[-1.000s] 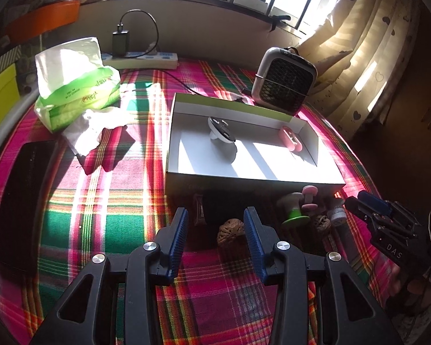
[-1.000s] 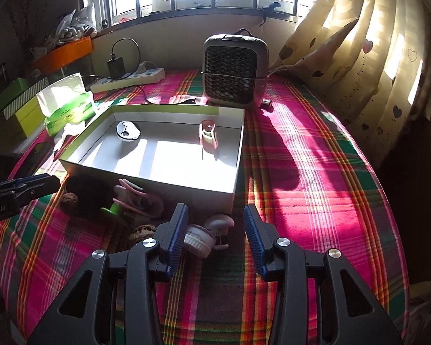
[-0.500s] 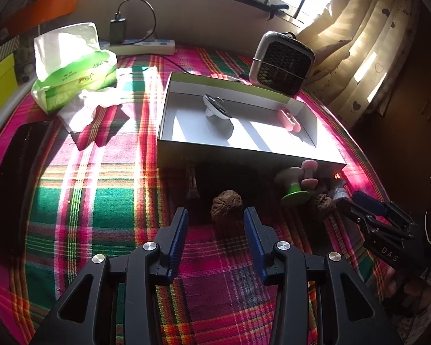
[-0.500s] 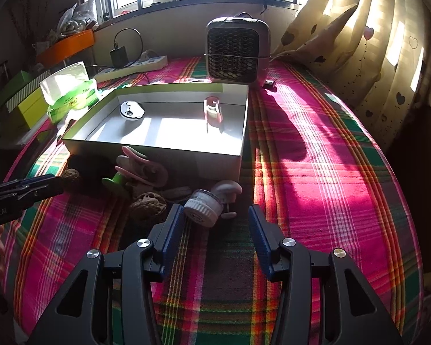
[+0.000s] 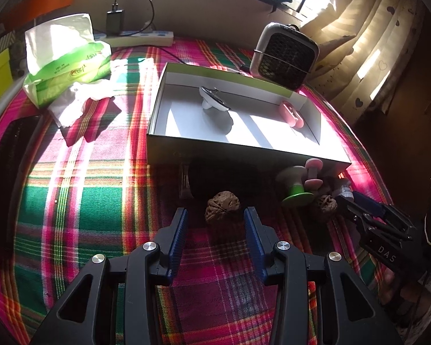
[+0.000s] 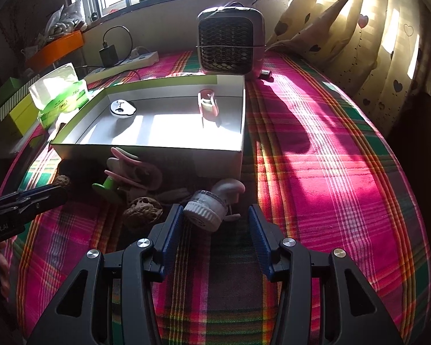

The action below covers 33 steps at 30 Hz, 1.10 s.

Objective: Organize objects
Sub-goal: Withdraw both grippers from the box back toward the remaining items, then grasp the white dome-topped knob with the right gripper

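A sunny checked cloth (image 5: 80, 201) holds a white box (image 5: 232, 146) for tidying small things. The left gripper (image 5: 215, 224) is wide open around a walnut (image 5: 222, 207), holding nothing. The right gripper (image 6: 215, 224) is wide open by a little white jar (image 6: 205, 210), ready to grab.

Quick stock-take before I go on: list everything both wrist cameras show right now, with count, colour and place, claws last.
Box: 1, white inside with a green rim, mid-table.
Disc-shaped item: 1, white, in the box, left part.
Pink item: 1, in the box, right part.
Walnuts: 2, brown; one ahead of the left claw, one left of the right claw.
Ribbed-cap item: 1, white, between the right claw's fingers.
Green-based toy: 1, in front of the box.
Fan-like appliance: 1, grey, behind the box.
Tissue pack: 1, green and white, far left.
Power strip: 1, white, by the wall.
Tablecloth: 1, pink and green plaid.
Left claw: open.
Right claw: open.
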Available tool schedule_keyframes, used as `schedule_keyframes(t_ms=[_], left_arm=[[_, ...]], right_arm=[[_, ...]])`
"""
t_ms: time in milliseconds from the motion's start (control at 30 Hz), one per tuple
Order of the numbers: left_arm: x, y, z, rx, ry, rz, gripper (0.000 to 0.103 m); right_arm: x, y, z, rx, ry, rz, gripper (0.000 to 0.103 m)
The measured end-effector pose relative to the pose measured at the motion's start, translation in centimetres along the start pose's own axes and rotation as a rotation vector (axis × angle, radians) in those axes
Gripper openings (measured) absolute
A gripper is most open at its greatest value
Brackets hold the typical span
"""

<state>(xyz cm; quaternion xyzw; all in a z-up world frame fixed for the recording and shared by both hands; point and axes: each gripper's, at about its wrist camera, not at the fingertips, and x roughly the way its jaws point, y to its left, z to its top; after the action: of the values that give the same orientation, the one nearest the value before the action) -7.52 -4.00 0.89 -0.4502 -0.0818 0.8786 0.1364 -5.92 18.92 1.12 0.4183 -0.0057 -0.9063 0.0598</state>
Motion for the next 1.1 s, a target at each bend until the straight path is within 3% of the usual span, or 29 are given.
schedule_keyframes(t_ms=[467,667,1100], left_arm=[[0.3,-0.4,0.0,0.008,0.006,0.010,0.038],[0.4,-0.5,0.0,0.006,0.006,0.010,0.038],[0.4,-0.4,0.1,0.008,0.007,0.013,0.038]], right_arm=[[-1.0,-1.9,-1.0,0.046,0.004,-0.014,0.047],[-1.7,-1.8,-0.8,0.007,-0.044,0.017,0.047],[-2.3,-4.3,0.4,0.092,-0.096,-0.010,0.047]])
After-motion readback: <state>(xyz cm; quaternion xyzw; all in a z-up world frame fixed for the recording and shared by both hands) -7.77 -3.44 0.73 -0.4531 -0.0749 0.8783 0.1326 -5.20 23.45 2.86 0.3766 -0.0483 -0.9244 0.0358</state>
